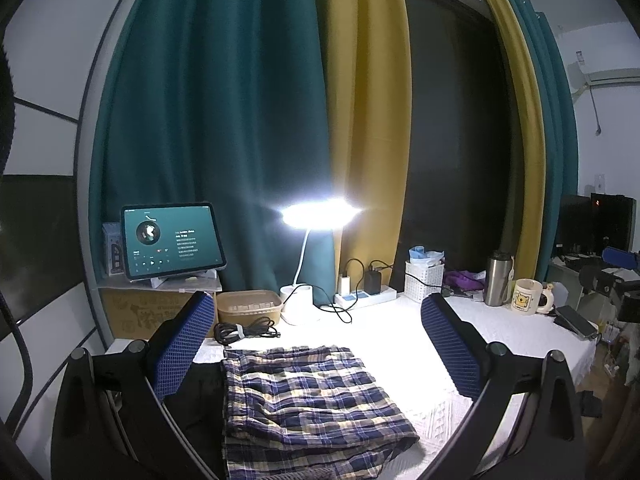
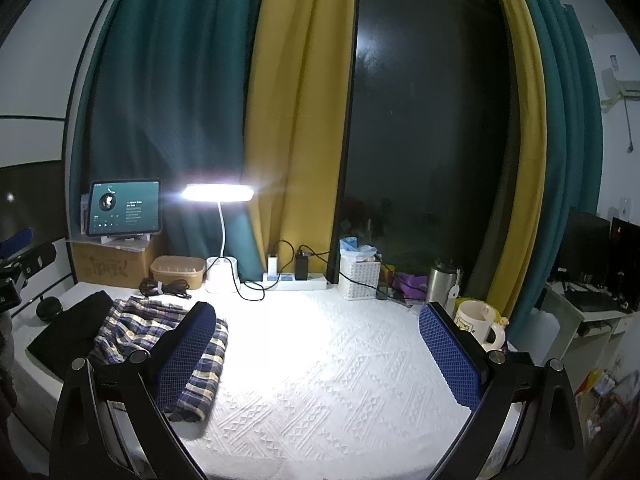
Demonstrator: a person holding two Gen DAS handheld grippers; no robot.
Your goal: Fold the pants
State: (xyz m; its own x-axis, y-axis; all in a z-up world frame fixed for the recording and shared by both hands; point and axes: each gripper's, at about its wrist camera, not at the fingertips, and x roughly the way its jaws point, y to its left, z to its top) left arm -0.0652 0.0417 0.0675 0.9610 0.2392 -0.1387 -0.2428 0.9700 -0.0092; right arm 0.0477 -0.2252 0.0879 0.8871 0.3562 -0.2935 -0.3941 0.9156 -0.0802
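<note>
Folded plaid pants [image 1: 308, 404] on quilted cloth [image 2: 340, 360]; left gripper [image 1: 316, 344], right gripper [image 2: 318, 354] wide, seemingly empty.

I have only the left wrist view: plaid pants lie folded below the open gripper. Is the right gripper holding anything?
Observer: No. The right gripper is open over the bare white table cover, with the plaid pants off to its left.
Operator: My frame cuts off the pants' near end.
Observer: It lies flat, with white cover showing in front of it.
Operator: What's left of the black garment?
Observer: A small round black object sits beside the black garment.
</note>
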